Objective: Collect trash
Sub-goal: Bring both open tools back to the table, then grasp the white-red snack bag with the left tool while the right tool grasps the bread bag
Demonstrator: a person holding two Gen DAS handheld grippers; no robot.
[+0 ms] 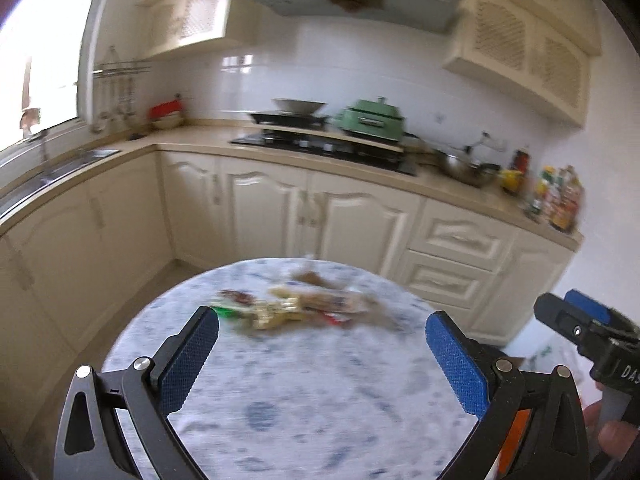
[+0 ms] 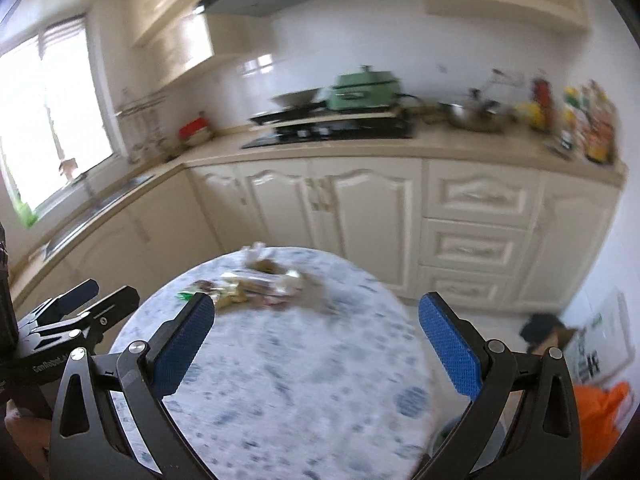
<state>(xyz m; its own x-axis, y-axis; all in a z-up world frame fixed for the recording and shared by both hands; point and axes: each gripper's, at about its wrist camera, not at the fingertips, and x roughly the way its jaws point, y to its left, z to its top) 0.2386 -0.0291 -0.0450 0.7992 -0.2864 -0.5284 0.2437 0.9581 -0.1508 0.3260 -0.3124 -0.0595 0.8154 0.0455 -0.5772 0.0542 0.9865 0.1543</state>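
Right now both grippers hang over a round table w/ a white-and-blue speckled cloth (image 1: 304, 400), kitchen behind. Left gripper (image 1: 322, 336): blue-padded fingers (image 1: 188, 360) spread wide, nothing btwn them. Right gripper (image 2: 316, 322): same, jaws wide apart, empty.

Trash is a blurred heap of crumpled wrappers (image 1: 288, 308) – gold foil, clear plastic, bits of red and green – lying on the far half of the table, just ahead of the left gripper's fingertips, not touching them as far as the blur lets me tell. In the right wrist view the same heap (image 2: 256, 286) sits ahead and to the left, close by that gripper's left finger tip. A brownish smear or crumbs lie next to the heap; too blurred to say what.

Right gripper shows at the right edge of the left view, lower than the tabletop rim, w/ a person's hand (image 1: 608, 428) on its grip. Left gripper shows at the left edge of the right view.

Bkgd: cream cabinets (image 1: 280, 208), beige counter, black hob w/ a mint-green lidded pot (image 1: 370, 120), sauce bottles (image 1: 560, 196) at the counter's right end. Something orange (image 2: 600, 420) and a cardboard box (image 2: 560, 334) on the floor right of the table.
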